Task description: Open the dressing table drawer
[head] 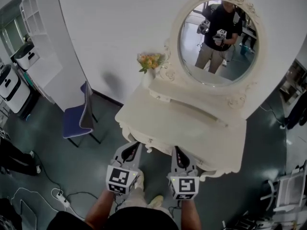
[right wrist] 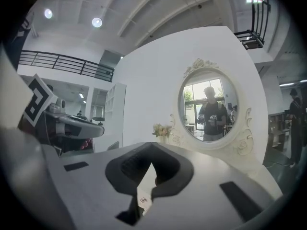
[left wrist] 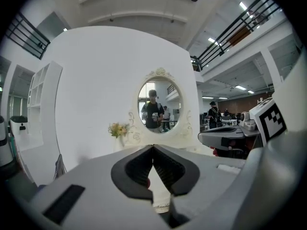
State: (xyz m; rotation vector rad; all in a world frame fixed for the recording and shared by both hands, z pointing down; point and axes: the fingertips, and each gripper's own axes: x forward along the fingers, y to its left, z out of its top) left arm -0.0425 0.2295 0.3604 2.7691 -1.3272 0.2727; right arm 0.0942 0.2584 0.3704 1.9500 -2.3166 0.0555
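A cream dressing table point(head: 192, 123) with an oval mirror point(head: 218, 42) stands against the white wall. A small knob point(head: 150, 140) shows on its front, just under the near edge. My left gripper point(head: 135, 146) and right gripper point(head: 177, 150) hover side by side in front of that edge, apart from it, and both point at the table. In the left gripper view the left gripper point(left wrist: 153, 148) is shut with nothing between its jaws. The right gripper point(right wrist: 152, 145) is also shut and empty. The mirror point(left wrist: 159, 104) point(right wrist: 211, 111) reflects the person holding both grippers.
A vase of yellow flowers point(head: 150, 61) stands on the table's left back corner. A blue chair point(head: 79, 121) sits left of the table. Cables and a power strip point(head: 60, 195) lie on the floor at lower left. White machines point(head: 9, 87) and shelves point(head: 33, 13) line the far left.
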